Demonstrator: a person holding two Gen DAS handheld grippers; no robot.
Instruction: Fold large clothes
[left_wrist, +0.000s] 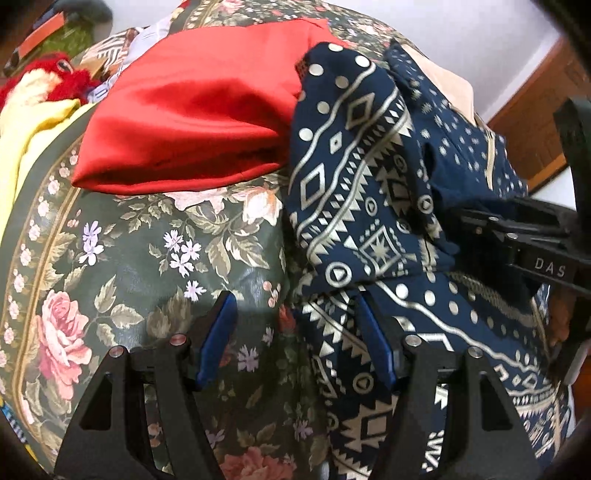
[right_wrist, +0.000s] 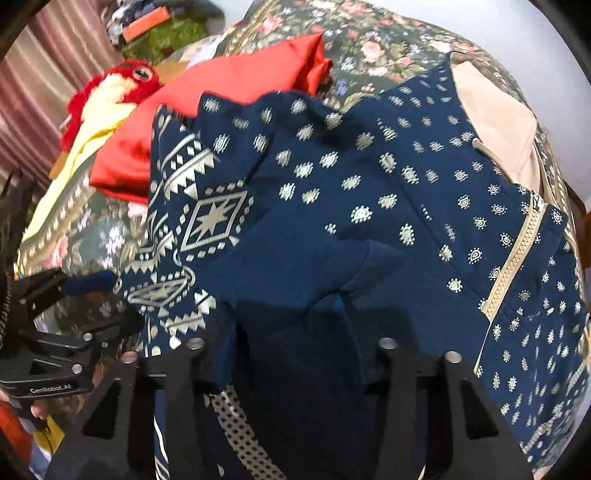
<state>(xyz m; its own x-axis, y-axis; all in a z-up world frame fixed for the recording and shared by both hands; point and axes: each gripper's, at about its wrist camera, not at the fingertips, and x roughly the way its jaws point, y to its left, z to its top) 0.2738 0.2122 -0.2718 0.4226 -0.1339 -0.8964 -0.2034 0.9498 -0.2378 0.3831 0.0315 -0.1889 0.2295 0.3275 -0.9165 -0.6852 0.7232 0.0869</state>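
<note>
A navy garment with silver geometric print (left_wrist: 354, 192) lies bunched on a floral bedspread (left_wrist: 122, 280); in the right wrist view it (right_wrist: 369, 192) fills the middle, with a cream zipper (right_wrist: 513, 258). My left gripper (left_wrist: 295, 339) is open, its blue pads at the garment's left edge, holding nothing. My right gripper (right_wrist: 288, 354) has the navy cloth draped between and over its fingers; I cannot tell if it is closed. It also shows in the left wrist view (left_wrist: 517, 236), buried in the cloth. The left gripper shows in the right wrist view (right_wrist: 66, 317).
A folded red cloth (left_wrist: 192, 110) lies behind the navy garment. A yellow cloth (left_wrist: 26, 147) and a red plush toy (left_wrist: 62, 74) sit at the far left. A beige garment (right_wrist: 495, 122) lies under the navy one. A wall and wooden frame stand at the right.
</note>
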